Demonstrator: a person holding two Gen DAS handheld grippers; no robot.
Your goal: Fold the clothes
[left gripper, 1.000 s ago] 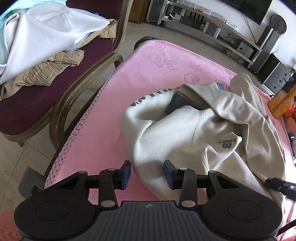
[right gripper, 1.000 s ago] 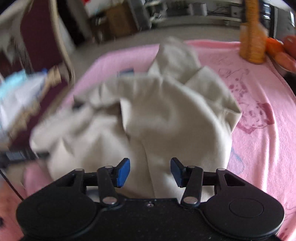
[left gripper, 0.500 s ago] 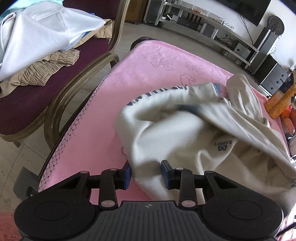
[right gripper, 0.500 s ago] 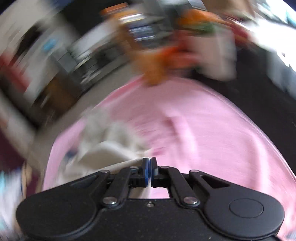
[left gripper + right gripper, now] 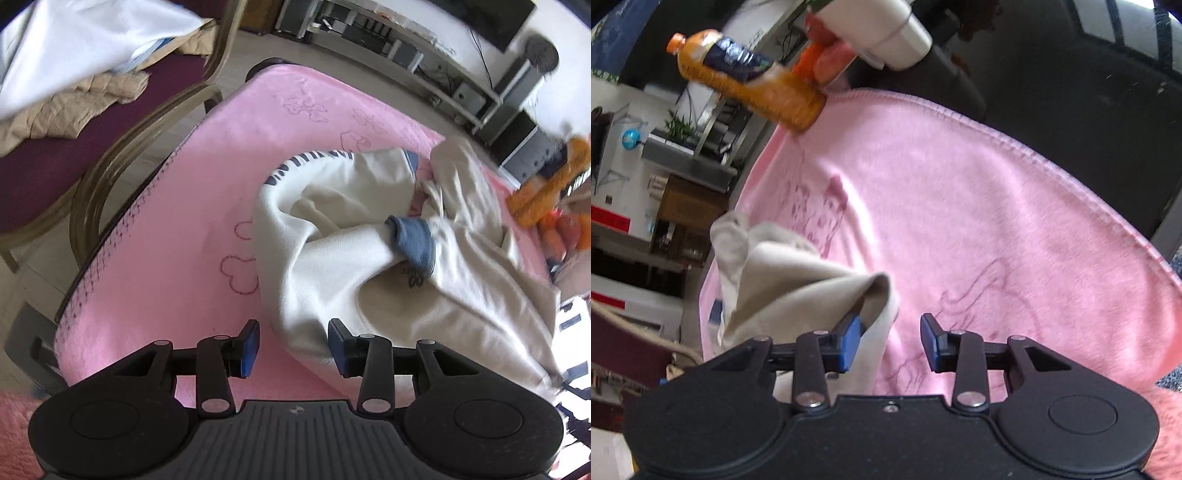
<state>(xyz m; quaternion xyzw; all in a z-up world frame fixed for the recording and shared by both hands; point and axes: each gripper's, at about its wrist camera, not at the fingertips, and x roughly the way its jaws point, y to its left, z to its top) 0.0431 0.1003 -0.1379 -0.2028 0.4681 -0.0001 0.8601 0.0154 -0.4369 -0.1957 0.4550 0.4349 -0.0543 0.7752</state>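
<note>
A cream sweatshirt with blue cuffs and dark lettering lies crumpled on a pink blanket. One blue cuff lies across its middle. My left gripper is open, and the sweatshirt's near edge lies between its fingers. My right gripper is open over the blanket. A fold of the sweatshirt rests against its left finger.
A wooden chair with a maroon seat holds a pile of other clothes left of the blanket. An orange drink bottle and a white container stand at the blanket's far edge. A TV shelf stands beyond.
My left gripper has opened wider around the sweatshirt's edge. My right gripper was shut on cloth half a second ago and is now open. The sweatshirt has been pulled over and the blue cuff shows.
</note>
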